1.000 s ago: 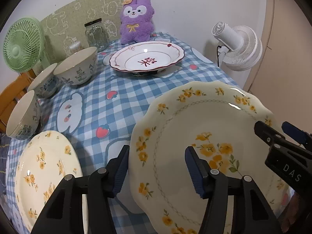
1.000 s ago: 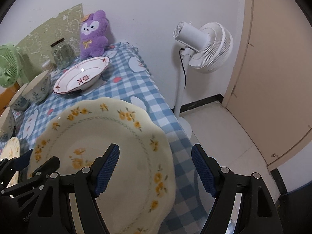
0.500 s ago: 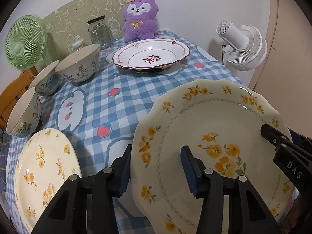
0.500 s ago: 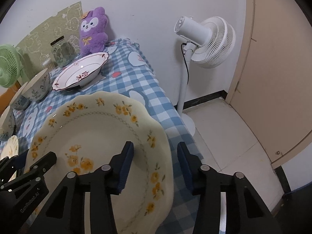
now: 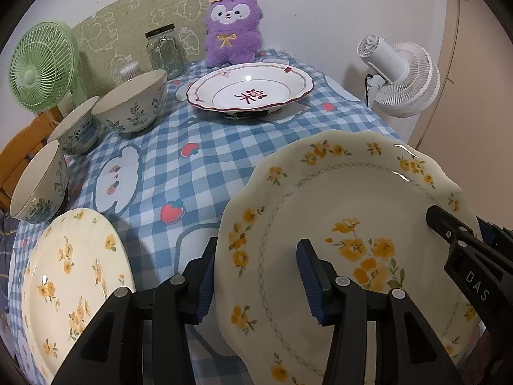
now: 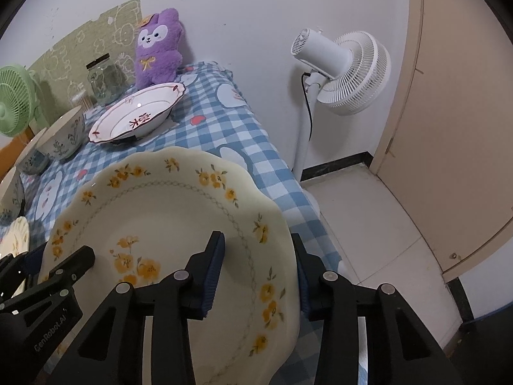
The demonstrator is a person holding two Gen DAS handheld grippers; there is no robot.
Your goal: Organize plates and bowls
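Observation:
A large cream plate with yellow flowers (image 5: pixel 346 199) (image 6: pixel 166 205) is held above the checked table between both grippers. My left gripper (image 5: pixel 256 276) straddles its left rim, jaws close around it. My right gripper (image 6: pixel 256 269) is shut on its right rim and also shows in the left wrist view (image 5: pixel 461 240). A second flowered plate (image 5: pixel 70 276) lies flat at the near left. A white deep plate with red trim (image 5: pixel 250 91) sits far centre. Three patterned bowls (image 5: pixel 131 106) stand along the left edge.
A purple plush toy (image 5: pixel 232 29), a glass jar (image 5: pixel 163 49) and a green fan (image 5: pixel 41 65) stand at the table's back. A white standing fan (image 6: pixel 343 67) is on the floor to the right, beside a beige door (image 6: pixel 455 128).
Both grippers have closed in on the big flowered plate's rims, the right one from wide open to gripping. The plate has lifted slightly and tilted.

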